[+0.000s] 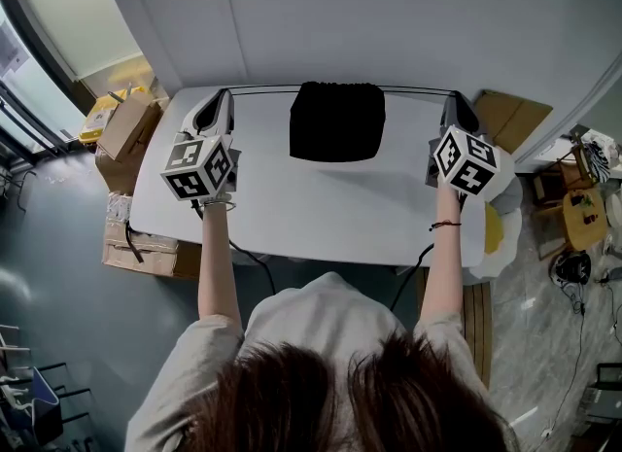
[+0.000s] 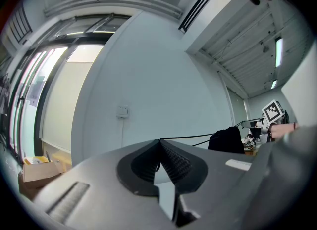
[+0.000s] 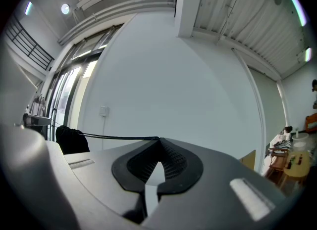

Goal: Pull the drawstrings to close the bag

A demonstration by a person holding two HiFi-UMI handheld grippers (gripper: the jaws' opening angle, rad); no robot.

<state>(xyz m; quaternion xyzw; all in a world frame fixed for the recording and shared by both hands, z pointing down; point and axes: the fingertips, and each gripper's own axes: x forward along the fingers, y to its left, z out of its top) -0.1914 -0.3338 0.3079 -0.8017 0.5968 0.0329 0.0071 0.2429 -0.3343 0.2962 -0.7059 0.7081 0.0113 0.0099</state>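
Beneath the left gripper (image 1: 226, 96) and the right gripper (image 1: 450, 100), a broad white bench (image 1: 321, 217). On the floor, out past the left gripper's outer side, cardboard boxes (image 1: 126, 127). Midway between the two grippers, toward the bench's far edge, the black bag (image 1: 337, 121), slumped on the bench and well apart from each. Left gripper held level, off to the bag's left, clenched on a drawstring (image 2: 188, 137) right at the jaw tips. Right gripper level too, off to the bag's right, clamped the same way on the other drawstring (image 3: 119, 136). From each pair of tips, a thin black drawstring, stretched straight and taut along the bench's far edge to the bag.
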